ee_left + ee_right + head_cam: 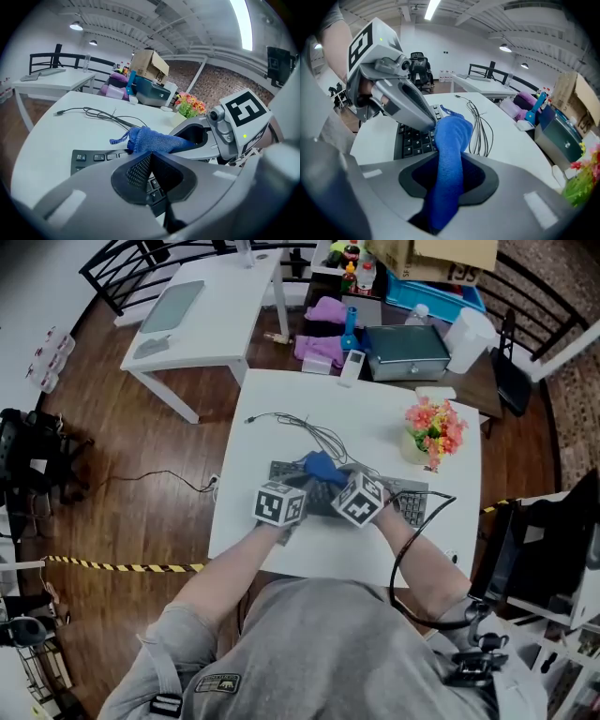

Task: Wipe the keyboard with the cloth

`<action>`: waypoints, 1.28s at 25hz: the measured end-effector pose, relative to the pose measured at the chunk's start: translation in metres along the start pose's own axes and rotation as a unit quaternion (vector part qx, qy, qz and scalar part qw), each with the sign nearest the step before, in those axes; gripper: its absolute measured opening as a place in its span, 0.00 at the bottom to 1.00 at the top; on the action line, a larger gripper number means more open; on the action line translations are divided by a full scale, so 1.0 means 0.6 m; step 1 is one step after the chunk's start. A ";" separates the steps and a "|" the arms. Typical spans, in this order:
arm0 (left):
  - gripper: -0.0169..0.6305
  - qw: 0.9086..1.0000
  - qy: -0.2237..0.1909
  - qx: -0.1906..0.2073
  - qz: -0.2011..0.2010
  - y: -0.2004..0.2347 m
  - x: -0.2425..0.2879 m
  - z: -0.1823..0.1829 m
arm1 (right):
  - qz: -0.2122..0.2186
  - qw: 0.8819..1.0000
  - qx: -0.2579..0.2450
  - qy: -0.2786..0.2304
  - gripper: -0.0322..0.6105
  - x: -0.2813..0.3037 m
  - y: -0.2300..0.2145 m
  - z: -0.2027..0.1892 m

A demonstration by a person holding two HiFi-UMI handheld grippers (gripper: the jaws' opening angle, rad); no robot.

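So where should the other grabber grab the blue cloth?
Take the loose, bunched end of the blue cloth. It sticks out over the keyboard, past the right gripper, which pinches the other end. The bunch is narrow, so the left gripper, now shut, should probably open and pinch across it from its own side.

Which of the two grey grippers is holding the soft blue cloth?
The right gripper: the blue cloth is pinched between its jaws and sticks out over the black keyboard. The left gripper has its jaws closed together with nothing between them.
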State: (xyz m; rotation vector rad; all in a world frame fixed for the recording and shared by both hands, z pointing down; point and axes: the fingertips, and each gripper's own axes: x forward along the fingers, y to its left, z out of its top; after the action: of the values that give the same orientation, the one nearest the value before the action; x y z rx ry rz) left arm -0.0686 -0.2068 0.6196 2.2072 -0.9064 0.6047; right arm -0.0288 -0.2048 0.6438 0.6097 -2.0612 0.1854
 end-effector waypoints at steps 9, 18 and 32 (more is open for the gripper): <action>0.01 1.000 0.013 0.007 -0.019 -0.024 -0.011 -0.046 | 0.017 1.000 -0.004 0.001 0.23 -0.008 0.056 -0.013; 0.01 0.999 0.026 0.004 -0.042 -0.052 -0.045 -0.124 | 0.036 0.999 -0.001 0.001 0.23 -0.021 0.149 -0.042; 0.01 0.999 -0.007 -0.004 -0.034 -0.003 -0.047 -0.056 | 0.017 1.000 -0.013 -0.005 0.23 -0.001 0.087 0.016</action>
State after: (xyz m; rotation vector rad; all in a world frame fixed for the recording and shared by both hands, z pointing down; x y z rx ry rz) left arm -0.0908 -0.1692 0.6241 2.2269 -0.8358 0.5541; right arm -0.0614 -0.1629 0.6437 0.5613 -2.0808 0.1751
